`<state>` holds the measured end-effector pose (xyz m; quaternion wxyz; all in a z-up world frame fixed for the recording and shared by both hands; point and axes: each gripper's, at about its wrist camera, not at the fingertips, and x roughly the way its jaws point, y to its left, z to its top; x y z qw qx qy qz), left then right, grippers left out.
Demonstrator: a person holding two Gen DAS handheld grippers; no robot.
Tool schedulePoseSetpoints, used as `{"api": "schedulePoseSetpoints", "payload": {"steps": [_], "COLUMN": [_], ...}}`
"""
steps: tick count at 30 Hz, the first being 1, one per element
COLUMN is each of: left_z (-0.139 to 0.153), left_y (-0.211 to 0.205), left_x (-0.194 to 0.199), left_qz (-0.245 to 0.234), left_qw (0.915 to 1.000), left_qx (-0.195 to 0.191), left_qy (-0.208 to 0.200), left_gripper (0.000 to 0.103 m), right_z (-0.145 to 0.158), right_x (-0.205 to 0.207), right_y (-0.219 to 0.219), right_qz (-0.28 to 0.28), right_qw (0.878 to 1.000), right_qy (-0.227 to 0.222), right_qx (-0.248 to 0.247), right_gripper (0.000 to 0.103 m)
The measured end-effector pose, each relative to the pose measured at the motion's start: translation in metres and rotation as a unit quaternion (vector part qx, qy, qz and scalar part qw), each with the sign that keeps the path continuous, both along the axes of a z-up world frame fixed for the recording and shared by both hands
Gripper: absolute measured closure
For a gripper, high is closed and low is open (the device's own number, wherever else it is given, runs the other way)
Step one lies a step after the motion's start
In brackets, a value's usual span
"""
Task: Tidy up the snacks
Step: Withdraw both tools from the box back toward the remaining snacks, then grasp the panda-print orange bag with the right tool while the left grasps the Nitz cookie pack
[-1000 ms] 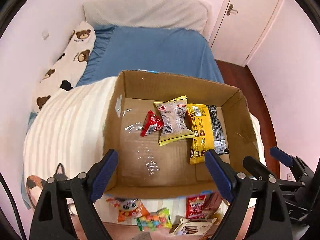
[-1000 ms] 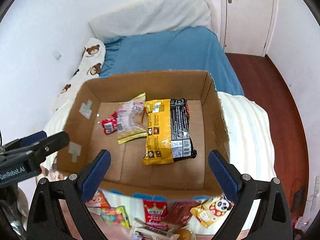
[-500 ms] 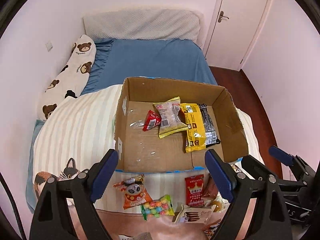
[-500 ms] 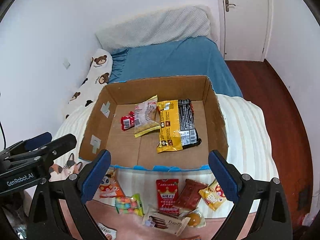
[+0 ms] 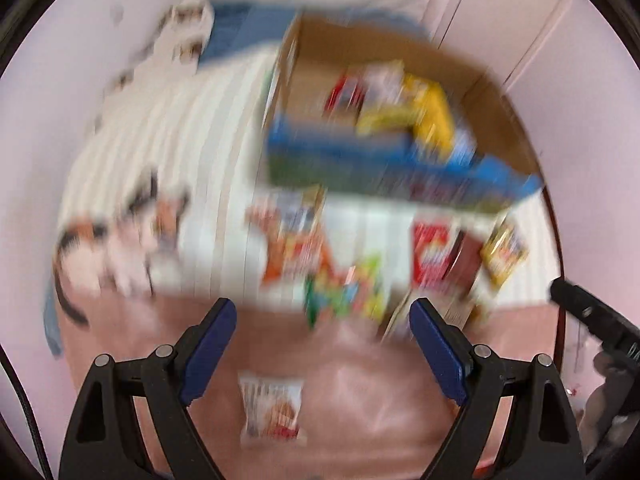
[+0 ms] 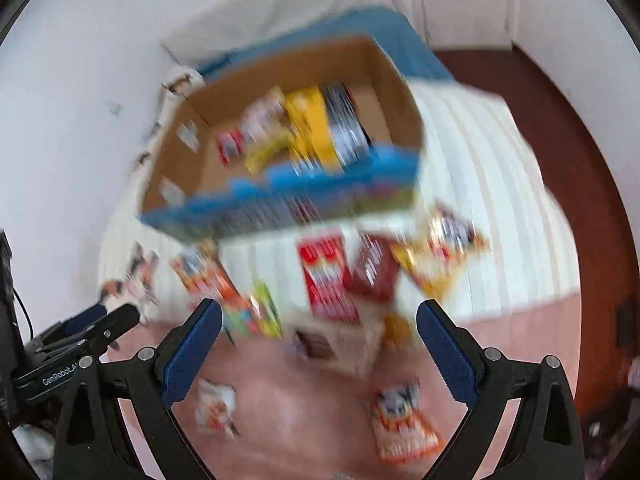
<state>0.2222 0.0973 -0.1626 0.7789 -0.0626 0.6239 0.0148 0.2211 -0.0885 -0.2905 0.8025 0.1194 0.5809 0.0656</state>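
Both views are smeared by motion. The cardboard box (image 5: 492, 92) (image 6: 180, 152) sits on the bed and holds a yellow pack (image 5: 428, 108) (image 6: 312, 128) among other snacks. In front of it loose snacks lie on the blanket: a red pack (image 5: 432, 248) (image 6: 328, 276), a colourful candy bag (image 5: 344, 292), an orange bag (image 5: 296, 248) and a white pack (image 5: 272, 412) (image 6: 216, 408). My left gripper (image 5: 322, 312) hangs open above the candy bag, holding nothing. My right gripper (image 6: 319, 312) is open and holds nothing, above the red pack's near end.
A striped white blanket (image 6: 492, 184) and a pink cover (image 5: 360, 400) carry the snacks. Another orange bag (image 6: 400, 424) lies near the right gripper. White walls stand left and behind; dark wooden floor (image 6: 560, 128) lies right of the bed.
Both grippers have pulled back from over the box and dropped toward the loose snacks in front of it. More packs on the pink cover have come into view. Jaws unchanged.
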Motion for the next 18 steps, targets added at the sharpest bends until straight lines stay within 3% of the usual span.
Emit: {"api": "schedulePoseSetpoints", "payload": {"steps": [3, 9, 18], "left_z": [-0.037, -0.088, -0.157], "left_y": [0.013, 0.014, 0.027], "left_x": [-0.026, -0.073, -0.075], "left_qz": [0.002, -0.074, -0.018], "left_qw": [0.9988, 0.9875, 0.9795], "left_qx": [0.004, 0.06, 0.012], "left_qy": [0.049, 0.126, 0.2], "left_gripper": [0.014, 0.014, 0.014], "right_z": [-0.039, -0.099, -0.163], "right_x": [-0.02, -0.053, -0.074], "right_y": [-0.012, -0.025, -0.027], "right_qz": [-0.009, -0.017, -0.011], "right_qw": [0.998, 0.987, 0.971], "right_qy": [0.059, 0.156, 0.23], "right_qx": [-0.002, -0.021, -0.064], "right_gripper": [0.003, 0.003, 0.003]}}
